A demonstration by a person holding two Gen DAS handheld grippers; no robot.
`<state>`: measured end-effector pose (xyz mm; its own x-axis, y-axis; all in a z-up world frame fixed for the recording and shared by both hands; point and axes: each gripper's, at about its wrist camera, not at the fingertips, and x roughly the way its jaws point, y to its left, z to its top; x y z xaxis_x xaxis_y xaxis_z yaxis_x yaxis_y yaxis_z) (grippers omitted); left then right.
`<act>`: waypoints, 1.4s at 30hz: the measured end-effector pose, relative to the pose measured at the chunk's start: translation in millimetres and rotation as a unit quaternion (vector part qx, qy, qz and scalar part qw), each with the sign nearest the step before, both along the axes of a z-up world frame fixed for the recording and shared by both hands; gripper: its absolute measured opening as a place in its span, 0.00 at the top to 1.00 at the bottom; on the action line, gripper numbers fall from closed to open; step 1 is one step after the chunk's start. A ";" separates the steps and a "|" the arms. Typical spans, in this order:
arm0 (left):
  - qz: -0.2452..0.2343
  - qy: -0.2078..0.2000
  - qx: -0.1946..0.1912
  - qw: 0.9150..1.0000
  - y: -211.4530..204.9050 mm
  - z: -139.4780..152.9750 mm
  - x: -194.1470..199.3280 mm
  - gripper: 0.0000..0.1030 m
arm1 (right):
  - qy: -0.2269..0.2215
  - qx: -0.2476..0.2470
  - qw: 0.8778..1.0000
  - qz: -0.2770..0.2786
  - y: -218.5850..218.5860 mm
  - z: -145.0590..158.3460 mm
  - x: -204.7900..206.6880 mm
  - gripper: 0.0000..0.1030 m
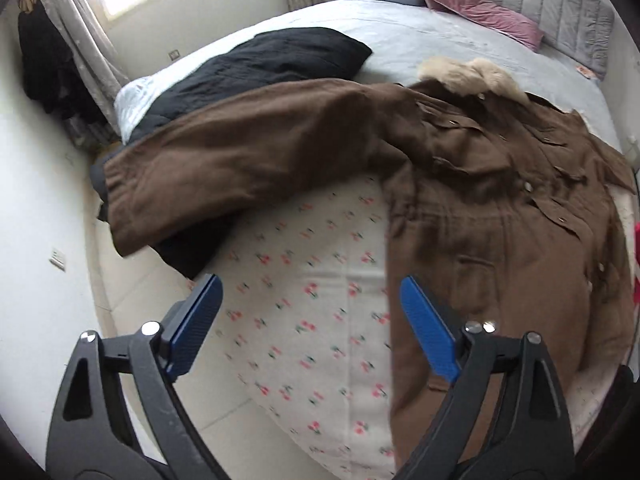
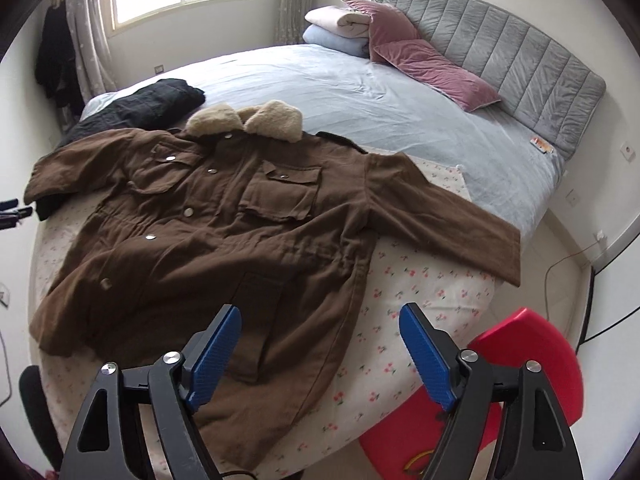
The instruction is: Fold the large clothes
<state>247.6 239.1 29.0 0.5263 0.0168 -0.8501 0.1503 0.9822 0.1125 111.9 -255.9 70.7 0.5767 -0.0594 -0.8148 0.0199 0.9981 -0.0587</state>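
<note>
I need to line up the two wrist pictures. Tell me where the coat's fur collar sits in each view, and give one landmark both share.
Left wrist: fur collar upper right of centre, at the brown coat's far end.
Right wrist: fur collar upper left of centre, above the coat's chest pockets.
Shared landmark: the pink pillow against the grey headboard.

From my right wrist view, the coat (image 2: 208, 216) lies spread on a sheet (image 2: 432, 292) at the near end of the bed (image 2: 360, 92), its collar (image 2: 244, 118) toward the top of the frame. Behind its upper-left sleeve sits another garment (image 2: 140, 108). Pillows (image 2: 424, 60) and folded blankets (image 2: 340, 28) lie upper right, against the headboard (image 2: 500, 56). A chair (image 2: 528, 360) stands lower right, beside the bed.
</note>
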 end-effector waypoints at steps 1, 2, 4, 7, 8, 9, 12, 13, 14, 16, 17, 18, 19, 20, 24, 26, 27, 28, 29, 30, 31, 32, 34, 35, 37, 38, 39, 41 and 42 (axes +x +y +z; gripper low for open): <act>-0.006 0.011 -0.023 1.000 -0.4 -5.2 -11.5 0.08 | 0.003 0.019 1.000 0.006 2.6 -3.8 -9.8 0.16; -0.009 0.019 -0.041 0.999 -0.2 -7.9 -23.4 0.08 | 0.008 0.039 0.999 0.012 5.2 -10.0 -19.0 0.15; -0.015 0.040 -0.078 0.996 0.1 -19.2 -43.1 0.07 | 0.019 0.074 0.997 0.020 9.8 -26.9 -34.4 0.14; -0.021 0.063 -0.120 0.991 1.7 -44.6 -62.7 0.07 | 0.038 0.116 0.992 0.022 11.6 -61.4 -51.5 0.14; -0.022 0.070 -0.134 0.988 2.7 -53.9 -67.3 0.07 | 0.042 0.132 0.990 0.018 11.0 -74.0 -56.2 0.14; -0.023 0.077 -0.148 0.986 1.4 -61.8 -73.8 0.07 | 0.047 0.153 0.987 0.014 9.5 -87.8 -59.8 0.14; -0.021 0.113 -0.210 0.971 3.7 -90.8 -84.1 0.07 | 0.076 0.237 0.968 -0.010 -0.3 -129.5 -63.9 0.14; -0.020 0.126 -0.233 0.964 4.9 -100.9 -85.0 0.07 | 0.084 0.264 0.961 -0.020 -3.7 -143.2 -63.9 0.14; -0.020 0.134 -0.248 0.959 5.6 -108.2 -84.7 0.08 | 0.092 0.284 0.954 -0.029 -6.4 -153.9 -62.9 0.14; -0.018 0.144 -0.276 0.950 8.0 -120.1 -84.1 0.09 | 0.099 0.310 0.944 -0.051 -10.4 -173.7 -59.7 0.14; -0.018 0.142 -0.292 0.946 9.2 -124.0 -84.6 0.11 | 0.100 0.321 0.940 -0.062 -12.0 -182.2 -58.5 0.14; -0.019 0.138 -0.307 0.942 9.9 -125.8 -85.6 0.13 | 0.102 0.336 0.934 -0.070 -13.6 -189.3 -56.0 0.15; -0.022 0.137 -0.322 0.937 9.8 -126.8 -87.1 0.16 | 0.101 0.356 0.926 -0.077 -14.2 -196.8 -53.1 0.15; -0.025 0.143 -0.340 0.929 9.6 -128.8 -88.5 0.23 | 0.098 0.372 0.919 -0.082 -13.8 -203.3 -50.0 0.16; -0.044 0.171 -0.398 0.900 -3.5 -142.1 -96.9 0.31 | 0.076 0.382 0.918 -0.076 5.0 -207.5 -40.7 0.26; -0.054 0.165 -0.401 0.900 -9.2 -138.6 -103.2 0.40 | 0.083 0.394 0.914 -0.048 20.5 -207.2 -36.4 0.73; -0.054 0.172 -0.417 0.891 -10.8 -138.4 -106.3 0.57 | 0.092 0.411 0.906 -0.039 26.4 -209.7 -34.1 0.74; -0.051 0.177 -0.427 0.885 -11.5 -137.2 -109.3 0.68 | 0.087 0.405 0.909 -0.036 31.2 -206.6 -34.7 0.78; -0.050 0.182 -0.431 0.883 -13.3 -134.6 -113.4 0.84 | 0.074 0.388 0.918 -0.030 35.1 -198.3 -37.0 0.80; -0.051 0.178 -0.433 0.882 -14.6 -127.9 -118.8 0.85 | 0.059 0.392 0.918 -0.027 34.8 -187.9 -40.9 0.81; -0.053 0.169 -0.434 0.883 -14.6 -119.5 -123.6 0.86 | 0.041 0.407 0.912 -0.024 31.0 -174.5 -46.3 0.82; -0.054 0.158 -0.442 0.882 -14.0 -109.1 -128.4 0.88 | 0.020 0.415 0.909 -0.022 26.4 -158.9 -49.7 0.84; -0.060 0.133 -0.470 0.870 -5.2 -81.9 -135.5 0.90 | -0.028 0.420 0.907 -0.018 12.9 -117.7 -64.0 0.84; -0.061 0.115 -0.484 0.865 1.6 -63.1 -138.4 0.90 | -0.052 0.420 0.906 -0.018 3.1 -96.1 -71.9 0.85; -0.061 0.084 -0.507 0.856 14.1 -33.0 -140.2 0.90 | -0.099 0.421 0.901 -0.023 -16.4 -58.3 -88.6 0.85; -0.063 0.075 -0.520 0.849 18.3 -19.4 -141.4 0.91 | -0.117 0.420 0.900 -0.031 -28.4 -41.4 -94.9 0.85; -0.066 0.068 -0.521 0.848 18.5 -9.9 -142.4 0.91 | -0.127 0.413 0.901 -0.037 -39.2 -29.0 -99.0 0.85; -0.068 0.059 -0.498 0.862 15.8 4.8 -147.9 0.91 | -0.134 0.395 0.907 -0.058 -55.7 -16.2 -105.6 0.85; -0.065 0.067 -0.479 0.873 12.8 4.0 -150.8 0.90 | -0.129 0.387 0.910 -0.070 -63.3 -16.6 -107.9 0.85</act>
<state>96.7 251.9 33.0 0.3660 -0.7879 -0.4952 0.2174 0.5898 -0.7778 4.0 -319.2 54.1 0.7857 0.3877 -0.4821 0.0633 0.7248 0.6860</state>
